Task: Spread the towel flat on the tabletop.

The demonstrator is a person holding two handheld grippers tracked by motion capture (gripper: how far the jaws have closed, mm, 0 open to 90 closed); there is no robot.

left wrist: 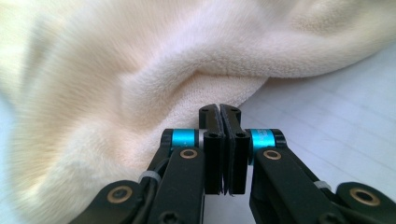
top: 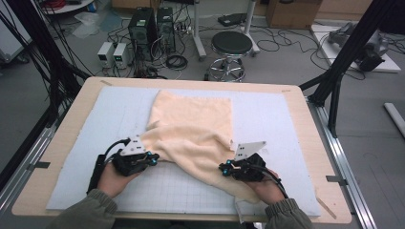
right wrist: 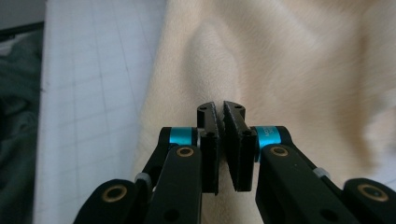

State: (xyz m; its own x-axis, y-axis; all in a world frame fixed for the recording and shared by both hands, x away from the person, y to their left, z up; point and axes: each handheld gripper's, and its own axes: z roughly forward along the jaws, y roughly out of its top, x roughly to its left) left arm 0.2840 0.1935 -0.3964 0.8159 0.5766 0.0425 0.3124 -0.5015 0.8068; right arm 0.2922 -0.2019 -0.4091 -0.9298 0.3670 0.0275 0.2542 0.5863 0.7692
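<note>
We pinch the cream towel at its near edge with the left gripper and right gripper; it lies on the gridded mat, stretching away from us.

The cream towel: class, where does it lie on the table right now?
In the high view the cream towel lies mid-table on the pale gridded mat, between the left gripper and right gripper.

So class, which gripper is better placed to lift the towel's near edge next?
Probably the left gripper: shut right at the towel edge. The right gripper sits further in on the cloth.
</note>
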